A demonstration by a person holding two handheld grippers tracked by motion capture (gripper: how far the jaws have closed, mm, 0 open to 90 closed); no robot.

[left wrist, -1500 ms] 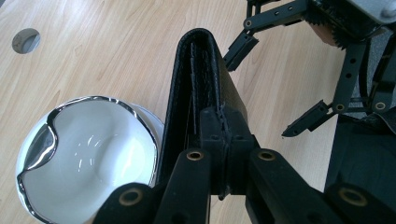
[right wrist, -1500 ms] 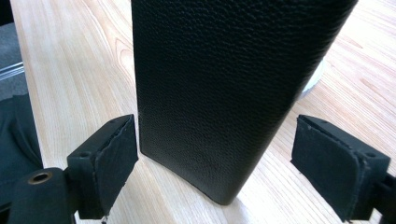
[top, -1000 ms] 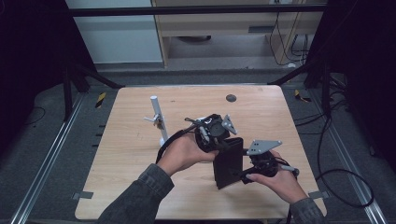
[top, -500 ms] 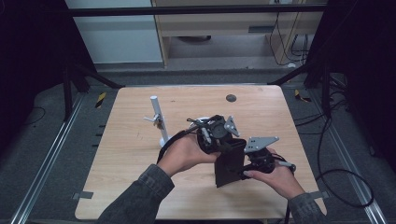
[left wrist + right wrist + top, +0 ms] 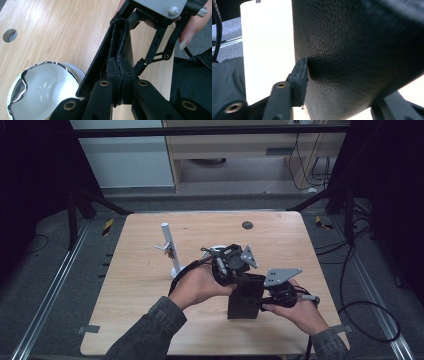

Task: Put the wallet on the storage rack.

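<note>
A black leather pouch (image 5: 244,299) stands on edge above the table, held between both hands. My left gripper (image 5: 239,279) comes at it from above and is shut on its stitched edge; in the left gripper view its pads (image 5: 115,72) pinch that edge of the pouch (image 5: 117,37). My right gripper (image 5: 260,303) reaches in from the right. Its jaws have just been closing with the pouch between them. In the right gripper view one pad (image 5: 300,80) dents the grained pouch (image 5: 362,50); the other jaw is mostly hidden behind it.
A white bowl (image 5: 42,87) with a shiny rim sits on the wooden table (image 5: 140,285) just beyond the left hand. A white post on a stand (image 5: 169,247) rises at centre left. A dark round disc (image 5: 247,225) lies near the far edge.
Both hands and the pouch stay where they were. The right gripper's jaws look drawn in closer against the pouch.
</note>
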